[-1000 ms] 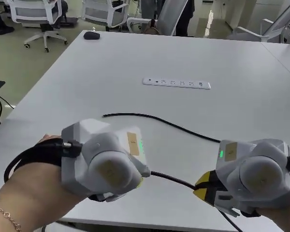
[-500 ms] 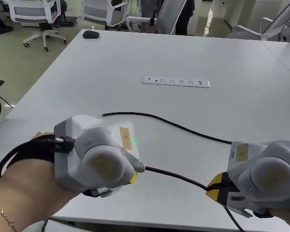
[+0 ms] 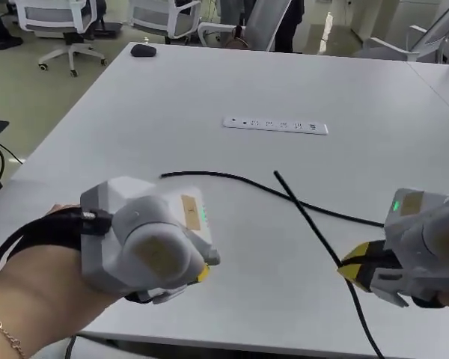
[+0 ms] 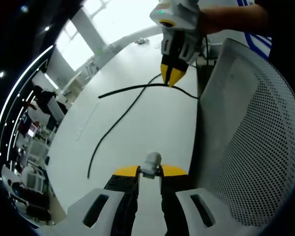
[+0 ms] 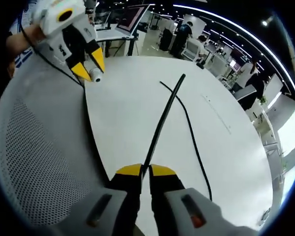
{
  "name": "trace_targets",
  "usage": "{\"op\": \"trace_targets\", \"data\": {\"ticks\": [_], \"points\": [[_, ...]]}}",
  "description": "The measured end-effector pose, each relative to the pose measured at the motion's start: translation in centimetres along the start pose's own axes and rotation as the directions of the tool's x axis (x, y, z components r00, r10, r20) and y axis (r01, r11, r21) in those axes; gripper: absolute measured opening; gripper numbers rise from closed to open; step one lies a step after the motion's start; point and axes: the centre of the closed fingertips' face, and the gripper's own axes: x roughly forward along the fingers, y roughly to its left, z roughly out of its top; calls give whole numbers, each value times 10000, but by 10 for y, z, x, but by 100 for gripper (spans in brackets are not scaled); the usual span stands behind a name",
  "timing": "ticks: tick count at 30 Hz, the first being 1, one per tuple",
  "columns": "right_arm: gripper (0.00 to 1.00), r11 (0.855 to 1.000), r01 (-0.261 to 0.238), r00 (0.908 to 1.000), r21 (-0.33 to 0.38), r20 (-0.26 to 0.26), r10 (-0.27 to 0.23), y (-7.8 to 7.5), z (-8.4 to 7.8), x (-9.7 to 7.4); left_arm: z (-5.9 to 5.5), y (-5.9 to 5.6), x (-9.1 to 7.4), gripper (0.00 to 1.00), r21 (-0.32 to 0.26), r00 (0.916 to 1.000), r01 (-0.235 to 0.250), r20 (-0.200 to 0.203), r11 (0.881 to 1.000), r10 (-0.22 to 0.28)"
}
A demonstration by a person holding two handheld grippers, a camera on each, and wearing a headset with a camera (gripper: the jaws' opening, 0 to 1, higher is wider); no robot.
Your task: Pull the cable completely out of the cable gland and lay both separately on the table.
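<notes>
A white table (image 3: 209, 90) stands in an office, with chairs (image 3: 52, 19) behind its far edge. The black cable (image 3: 314, 226) is free of the gland (image 4: 151, 163), and the two are well apart. One stretch of the cable lies curving across the table; the other runs straight from its bare end down to the right gripper (image 3: 353, 271), crossing the lying stretch. In the right gripper view the right gripper's yellow-tipped fingers (image 5: 130, 171) are pressed together on the cable, which leads away from them over the table. The gland, a small pale cylinder, is pinched between the left gripper's (image 4: 150, 172) fingertips, near the table's near edge; in the head view the left gripper's body hides it. A mesh chair back (image 4: 250, 137) stands just beside the table edge in the left gripper view. Farther out on the table lie a white power strip (image 3: 275, 126) and, near the far corner, a dark mouse (image 3: 143, 51).
</notes>
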Motion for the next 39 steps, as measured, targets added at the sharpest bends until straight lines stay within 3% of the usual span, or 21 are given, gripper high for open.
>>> {"op": "trace_targets", "data": {"ticks": [7, 10, 12, 16, 19, 21, 22, 23, 24, 26, 28, 34, 39], "points": [[4, 9969, 757, 9943, -224, 770, -738, -50, 40, 1, -1, 1, 4, 17, -94, 10000, 12, 16, 10000, -12], [4, 9949, 978, 9811, 238, 1653, -1004, -76, 70, 5, -2, 1, 8, 17, -80, 10000, 47, -1, 10000, -47], [4, 9932, 1117, 9739, 335, 1952, -1161, -94, 84, 9, -2, 1, 11, 17, -97, 10000, 96, -14, 9999, -96], [4, 9871, 1222, 9577, 1031, 2488, -1445, -137, 102, 27, -2, -1, 18, 17, -91, 9997, 247, -25, 9997, -247], [0, 9779, 1230, 9460, 1692, 2778, -1671, -167, 106, 44, -1, -4, 24, 17, -185, 9990, 437, -16, 9989, -437], [0, 9663, 762, 9460, 2460, 2885, -1481, -182, 104, 59, -2, -4, 27, 17, -191, 9986, 517, -52, 9985, -518], [0, 9596, 799, 9469, 2697, 2801, -1576, -190, 100, 68, -3, -5, 29, 17, -288, 9980, 625, -65, 9976, -627], [0, 9584, 1017, 9537, 2668, 2479, -1702, -199, 91, 77, -3, -5, 30, 17, -336, 9978, 654, -58, 9973, -656], [0, 9568, 1329, 9690, 2584, 1690, -1802, -208, 72, 91, -4, -5, 32, 17, -396, 9975, 696, -75, 9968, -700], [0, 9517, 1554, 9771, 2650, 1003, -1875, -218, 51, 109, -6, -4, 35, 17, -479, 9969, 754, -167, 9960, -763], [0, 9512, 1489, 9797, 2701, 902, -1790, -222, 41, 121, -8, -1, 36, 17, -593, 9969, 758, -177, 9954, -770], [0, 9503, 1189, 9903, 2877, 343, -1344, -216, 13, 138, -8, 7, 44, 17, -1293, 9950, 1000, 201, 9865, -982], [0, 9574, 924, 9937, 2735, 364, -1063, -199, 6, 129, 0, 13, 54, 17, -1633, 9864, 1564, 756, 9741, -1457]]}}
